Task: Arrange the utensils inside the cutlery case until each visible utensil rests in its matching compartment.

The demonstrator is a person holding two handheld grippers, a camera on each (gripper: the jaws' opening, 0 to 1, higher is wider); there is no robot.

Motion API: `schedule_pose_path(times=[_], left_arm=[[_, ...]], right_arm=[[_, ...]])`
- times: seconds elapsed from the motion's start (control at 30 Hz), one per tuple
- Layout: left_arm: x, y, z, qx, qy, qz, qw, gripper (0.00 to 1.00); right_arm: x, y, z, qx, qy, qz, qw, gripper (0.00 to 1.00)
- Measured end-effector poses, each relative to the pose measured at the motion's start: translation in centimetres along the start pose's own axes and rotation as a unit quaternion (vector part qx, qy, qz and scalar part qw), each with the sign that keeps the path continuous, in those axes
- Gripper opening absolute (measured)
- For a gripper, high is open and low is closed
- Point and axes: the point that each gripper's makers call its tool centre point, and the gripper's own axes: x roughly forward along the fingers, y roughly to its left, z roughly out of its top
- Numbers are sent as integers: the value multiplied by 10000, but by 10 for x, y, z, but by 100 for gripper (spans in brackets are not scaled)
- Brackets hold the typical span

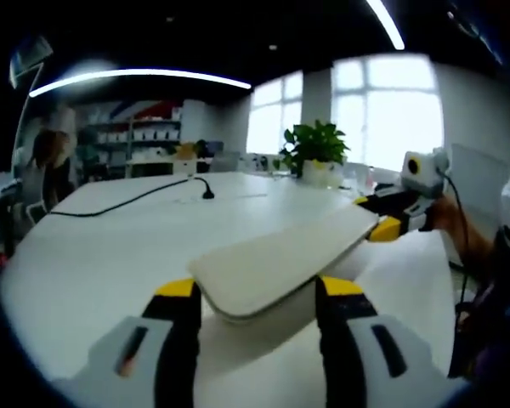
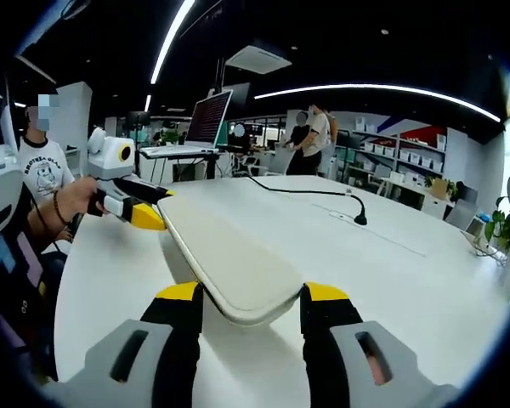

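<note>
Room: open office with ceiling light strips, bright windows, shelves along the wall, and people standing in the distance.
Tabletop (image 1: 110, 255): large, white, with rounded edges; a black cable (image 1: 127, 201) crosses it to a small black stub.
Cutlery case (image 1: 280, 259): long, flat, cream-coloured, with rounded corners, its lid closed. It is lifted above the tabletop and held by both ends. No utensils can be seen.
Left gripper (image 1: 257, 297): grey body with black jaws tipped in yellow. The jaws stand one on each side of the near end of the case, clamped against its edges.
Right gripper (image 2: 252, 302): same build, jaws closed on the opposite end of the case. In the left gripper view it appears at the far end, with a hand (image 1: 459, 223) behind it.
Pose: the two grippers face each other along the length of the case, carrying it roughly level.
Open room: wide bare tabletop lies below and all around the case.
Far edge: a potted plant (image 1: 314, 151) stands near the windows, and a laptop (image 2: 206, 123) sits on a raised stand.
</note>
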Motion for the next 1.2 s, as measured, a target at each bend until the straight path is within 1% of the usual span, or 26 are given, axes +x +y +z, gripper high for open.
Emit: schedule_pose_path(times=[0.2, 0.3, 0.33, 0.37, 0.43, 0.63, 0.83, 0.93, 1.03, 1.1, 1.13, 1.17, 1.2], left_arm=[[20, 4, 9, 231, 142, 0, 9996, 57], [29, 6, 13, 255, 148, -20, 9996, 57], [32, 7, 14, 250, 141, -32, 9996, 57], [34, 8, 14, 233, 143, -40, 9996, 57], [39, 10, 14, 234, 180, -33, 9996, 57], [49, 18, 5, 244, 403, -16, 9989, 57], [59, 24, -11, 158, 610, 15, 9980, 57], [62, 25, -19, 92, 663, 24, 9978, 57], [65, 25, -27, 24, 754, 13, 9972, 57], [64, 24, -25, 120, 748, 25, 9971, 57], [64, 25, -25, 130, 734, 24, 9972, 57], [64, 25, -26, 90, 754, 18, 9971, 57], [64, 25, -26, 113, 730, -5, 9973, 57]], right_arm=[[4, -18, -3, 69, 31, -88, 9999, 47], [6, -28, -1, 69, 30, -122, 9999, 47], [7, -31, -1, 95, 40, -123, 9999, 47], [9, -34, -2, 213, 71, -112, 9997, 47], [13, -37, -3, 227, 85, -95, 9997, 47], [24, -44, -11, 220, 198, -99, 9995, 47], [35, -47, -25, 234, 375, -117, 9990, 47], [37, -47, -31, 207, 396, -119, 9989, 47], [39, -47, -40, 284, 452, -95, 9985, 47], [41, -47, -46, 420, 447, -68, 9981, 47], [42, -46, -42, 647, 232, -79, 9976, 48], [42, -46, -43, 764, 228, -72, 9968, 49], [41, -47, -43, 694, 286, -67, 9972, 49]])
